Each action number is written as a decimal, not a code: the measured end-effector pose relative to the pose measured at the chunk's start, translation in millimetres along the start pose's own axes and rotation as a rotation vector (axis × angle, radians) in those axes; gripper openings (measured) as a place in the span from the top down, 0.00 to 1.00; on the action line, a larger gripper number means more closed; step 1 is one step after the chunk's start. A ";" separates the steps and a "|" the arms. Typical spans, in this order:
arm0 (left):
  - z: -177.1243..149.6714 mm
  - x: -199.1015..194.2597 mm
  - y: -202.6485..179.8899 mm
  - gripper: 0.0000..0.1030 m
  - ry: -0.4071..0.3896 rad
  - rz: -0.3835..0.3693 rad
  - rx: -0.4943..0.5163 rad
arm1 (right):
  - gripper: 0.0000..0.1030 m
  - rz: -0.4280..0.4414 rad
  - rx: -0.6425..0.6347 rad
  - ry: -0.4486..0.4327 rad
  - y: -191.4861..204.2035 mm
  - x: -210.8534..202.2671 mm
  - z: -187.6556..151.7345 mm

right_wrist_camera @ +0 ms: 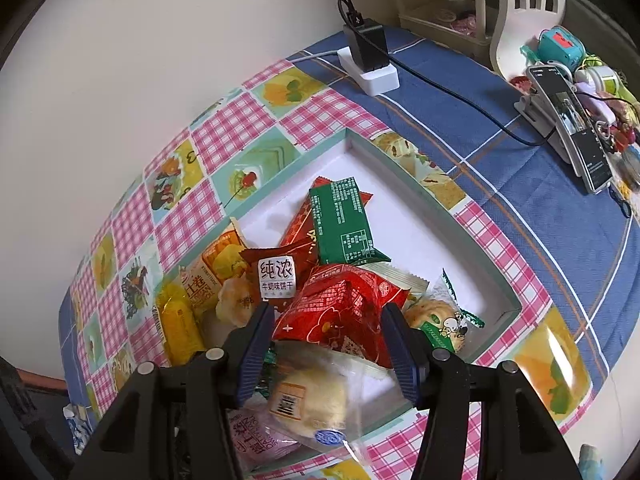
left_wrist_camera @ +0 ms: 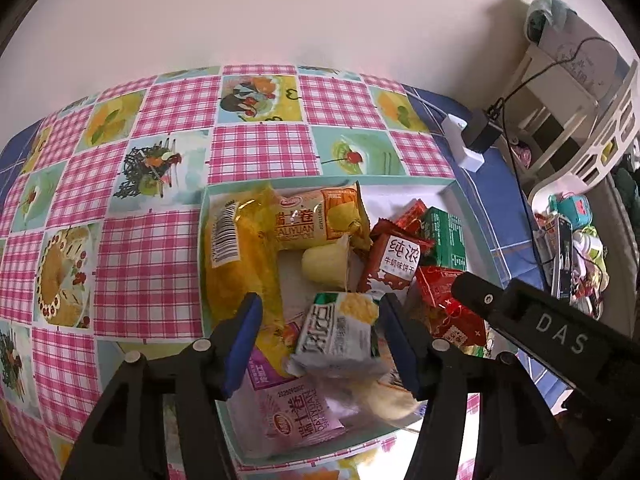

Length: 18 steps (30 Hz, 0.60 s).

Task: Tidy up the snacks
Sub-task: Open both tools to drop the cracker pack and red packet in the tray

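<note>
We see a shallow tray (right_wrist_camera: 472, 248) with a teal rim sitting on the bench (left_wrist_camera: 152, 240), which wears a pink plaid cloth with dessert pictures. The snacks sit heaped toward the tray's near and left side; its far right corner shows bare white floor, the only open room inside.

Left claw (left_wrist_camera: 320, 316): spread, hovering over the heap, a grey packet (left_wrist_camera: 340, 332) between its fingers but not pinched as far as we can tell. Yellow roll (left_wrist_camera: 236, 256) lies along the tray's left wall; brown biscuit pack (left_wrist_camera: 396, 260) mid-heap.

Right claw (right_wrist_camera: 328, 324): spread, straddling a red packet (right_wrist_camera: 340, 312), pads just beside it. Green packet (right_wrist_camera: 344, 224) lies on top, further in. Both claws work close together over the same tray.

Beyond the tray, blue cloth carries a white power strip (right_wrist_camera: 376, 72) with a black plug, its cable running to a phone (right_wrist_camera: 572, 120) on a stand. A plain wall backs the bench.
</note>
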<state>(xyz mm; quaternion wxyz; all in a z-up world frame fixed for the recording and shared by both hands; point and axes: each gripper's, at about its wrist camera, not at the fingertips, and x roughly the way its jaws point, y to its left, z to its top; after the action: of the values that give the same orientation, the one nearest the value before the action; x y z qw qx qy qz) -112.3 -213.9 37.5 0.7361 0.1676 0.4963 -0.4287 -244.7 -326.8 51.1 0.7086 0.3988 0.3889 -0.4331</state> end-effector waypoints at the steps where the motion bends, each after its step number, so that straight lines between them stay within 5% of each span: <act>1: 0.8 -1.8 2.9 0.40 -0.001 0.002 -0.013 | 0.43 -0.003 -0.004 0.002 0.8 0.3 -0.1; 11: 9.1 -20.3 55.1 0.28 -0.056 0.130 -0.196 | 0.32 -0.037 -0.101 0.026 22.8 6.5 -6.4; 13: 9.3 -20.5 69.3 0.09 -0.059 0.179 -0.239 | 0.31 -0.046 -0.127 0.024 29.5 6.9 -8.6; 14: 9.2 -20.4 74.5 0.07 -0.063 0.203 -0.256 | 0.30 -0.050 -0.143 0.024 33.1 7.4 -10.0; 18: 7.2 -23.1 97.7 0.07 -0.075 0.284 -0.315 | 0.20 -0.048 -0.186 0.028 43.8 9.1 -15.0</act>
<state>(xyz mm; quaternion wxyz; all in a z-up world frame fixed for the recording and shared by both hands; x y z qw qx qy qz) -33.4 -151.7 43.5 0.8243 0.1027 0.5006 -0.2437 -204.3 -302.6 47.2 0.7266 0.3276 0.4467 -0.4064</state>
